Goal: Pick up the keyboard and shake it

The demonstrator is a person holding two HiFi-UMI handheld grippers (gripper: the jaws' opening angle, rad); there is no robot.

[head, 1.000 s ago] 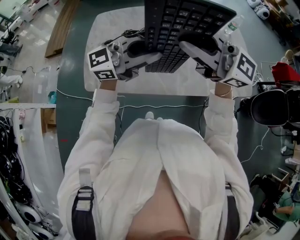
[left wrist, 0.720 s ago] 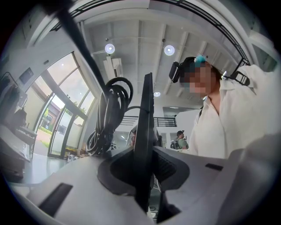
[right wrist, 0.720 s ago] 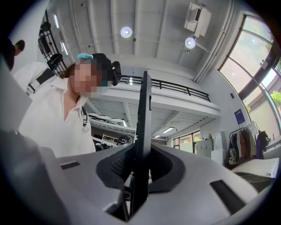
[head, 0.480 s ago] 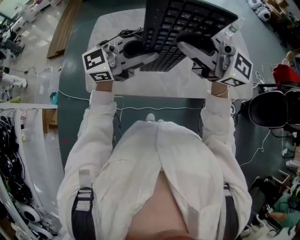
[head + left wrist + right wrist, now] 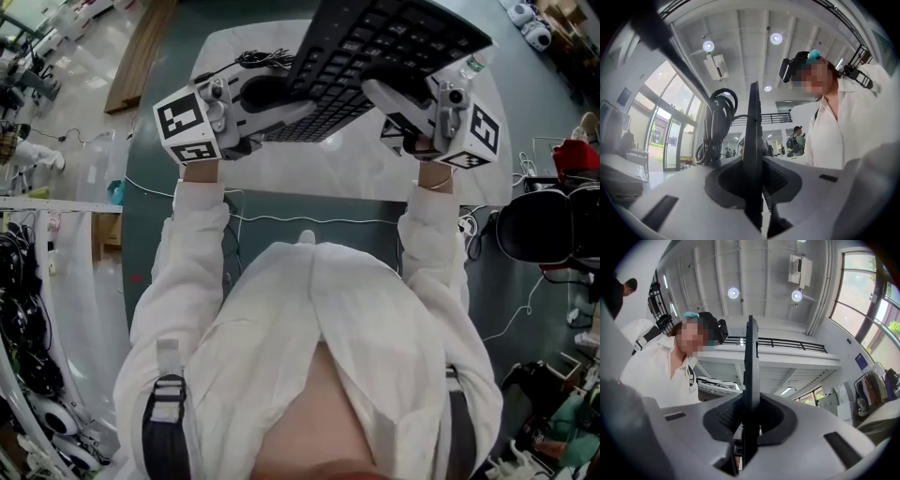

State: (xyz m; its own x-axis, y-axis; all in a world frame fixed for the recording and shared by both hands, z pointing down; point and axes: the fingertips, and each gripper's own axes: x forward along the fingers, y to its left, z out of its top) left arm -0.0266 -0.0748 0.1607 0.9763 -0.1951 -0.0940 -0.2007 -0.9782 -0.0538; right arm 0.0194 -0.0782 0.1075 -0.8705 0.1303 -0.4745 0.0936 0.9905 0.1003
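1. While both grippers carry it, the black keyboard [image 5: 384, 52] hangs clear above the white table [image 5: 309, 169]. Its key face is turned up toward the head camera, and its far edge is cut off at the top of that view.
2. The left gripper [image 5: 286, 101] holds the keyboard's left end. In the left gripper view the board stands edge-on between the jaws, which are drawn in narrow with the dark pads pressed on its two faces.
3. The right gripper [image 5: 389, 92] clamps the keyboard's right end the same way, its jaws narrow and its pads tight on the thin edge.
4. A bundled black cable [image 5: 258, 61] sits just beside the keyboard's left end, above the left gripper. In the left gripper view the coil stands just left of the board's edge.
5. A clear bottle [image 5: 473, 66] shows just past the keyboard's right end, partly hidden behind the right gripper.
6. On the person's side of the keyboard, beyond the table's edge, a thin white cord [image 5: 281, 217] runs across the dark floor [image 5: 141, 234].
7. A black office chair [image 5: 544, 220] stands well to the right of the keyboard, and a wooden board [image 5: 141, 47] lies well to its left.
8. In both gripper views the person's white shirt [image 5: 848, 140] fills the space behind the keyboard's edge.
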